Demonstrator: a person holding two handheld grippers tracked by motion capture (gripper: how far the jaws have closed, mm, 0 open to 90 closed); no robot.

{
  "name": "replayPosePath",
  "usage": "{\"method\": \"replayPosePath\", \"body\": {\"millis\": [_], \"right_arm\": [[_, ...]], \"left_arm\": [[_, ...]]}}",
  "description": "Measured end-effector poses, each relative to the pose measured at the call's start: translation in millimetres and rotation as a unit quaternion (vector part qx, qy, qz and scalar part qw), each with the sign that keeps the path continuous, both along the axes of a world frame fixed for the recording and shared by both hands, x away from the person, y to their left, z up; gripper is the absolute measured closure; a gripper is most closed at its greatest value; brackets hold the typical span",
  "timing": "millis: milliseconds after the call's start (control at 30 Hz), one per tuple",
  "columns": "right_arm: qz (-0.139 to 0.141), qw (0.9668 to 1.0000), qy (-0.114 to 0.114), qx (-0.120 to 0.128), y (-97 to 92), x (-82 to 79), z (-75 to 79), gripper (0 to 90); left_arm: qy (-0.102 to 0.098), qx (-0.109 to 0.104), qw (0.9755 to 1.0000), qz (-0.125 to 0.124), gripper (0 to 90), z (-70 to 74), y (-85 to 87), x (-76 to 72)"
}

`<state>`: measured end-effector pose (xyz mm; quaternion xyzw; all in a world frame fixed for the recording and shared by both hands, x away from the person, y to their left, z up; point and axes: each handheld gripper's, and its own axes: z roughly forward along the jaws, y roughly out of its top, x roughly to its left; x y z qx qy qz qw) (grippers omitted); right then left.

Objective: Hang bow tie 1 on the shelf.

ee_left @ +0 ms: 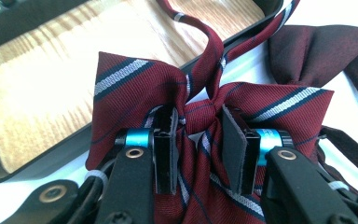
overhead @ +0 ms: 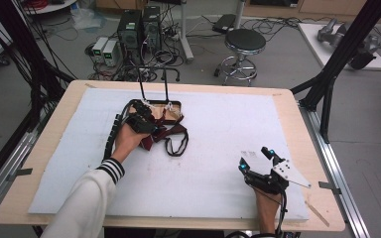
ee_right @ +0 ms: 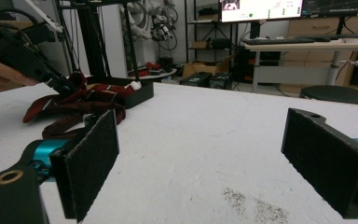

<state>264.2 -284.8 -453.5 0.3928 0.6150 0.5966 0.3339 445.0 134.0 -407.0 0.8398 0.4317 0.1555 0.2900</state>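
Striped bow tie (ee_left: 205,100), burgundy with navy and white bands, lies on the white mat (overhead: 218,144) at the front edge of a shallow black tray with a wooden floor (ee_left: 51,93). The left gripper (ee_left: 198,140) reaches over it from the person's side, its two pads pinching the centre knot between them. The bow's wings spread sideways, across the line of the jaws, so its long axis runs crosswise to the grip, and a strap trails from the knot back into the tray. A plain dark bow tie (ee_left: 321,49) lies just beside it. The right gripper (overhead: 259,162) rests well apart on the mat, jaws spread wide and empty.
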Motion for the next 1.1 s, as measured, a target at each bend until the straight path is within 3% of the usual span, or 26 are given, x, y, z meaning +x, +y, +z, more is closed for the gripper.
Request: {"method": "replayPosePath", "body": {"millis": [400, 667, 800, 1100], "right_arm": [[0.0, 1.0, -0.001, -0.001, 0.0, 0.1, 0.0, 10.3], [0.0, 1.0, 0.0, 0.001, 0.0, 0.1, 0.0, 10.3], [0.0, 1.0, 0.0, 0.001, -0.2, 0.1, 0.0, 10.3], [-0.001, 1.0, 0.0, 0.0, 0.1, 0.0, 0.0, 10.3]], "left_arm": [[-0.04, -0.022, 0.9989, -0.009, 67.8, 15.6, 13.0, -12.2], [-0.048, -0.036, 0.9981, -0.013, 67.8, 20.2, 21.4, -14.6], [-0.056, -0.054, 0.9969, -0.011, 67.8, 22.6, 24.4, -17.5], [-0.094, -0.06, 0.9937, -0.01, 67.8, 31.6, 31.5, -24.8]]}}
